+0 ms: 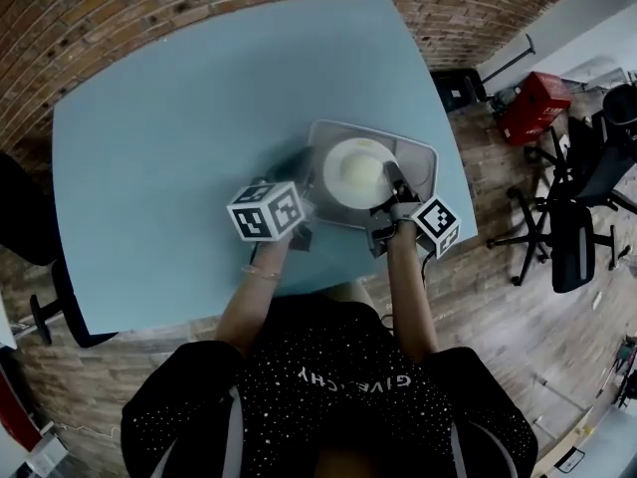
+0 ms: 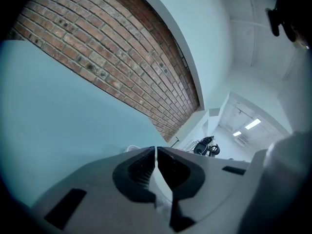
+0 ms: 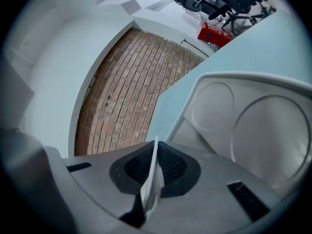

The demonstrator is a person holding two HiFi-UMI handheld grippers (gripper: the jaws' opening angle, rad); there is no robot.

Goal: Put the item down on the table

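A grey tray with a white round dish on it hangs over the near right part of the light blue table. My left gripper is shut on the tray's near left rim. My right gripper is shut on its near right rim. In the left gripper view the jaws of the left gripper are closed with a thin pale edge of the tray pinched between them. In the right gripper view the right gripper pinches the tray's rim, and the tray with its round hollows spreads ahead.
The table's right edge runs close beside the tray. Past it on the brick floor stand a red box and black office chairs. A dark chair stands at the table's left side. A brick wall lies beyond the table.
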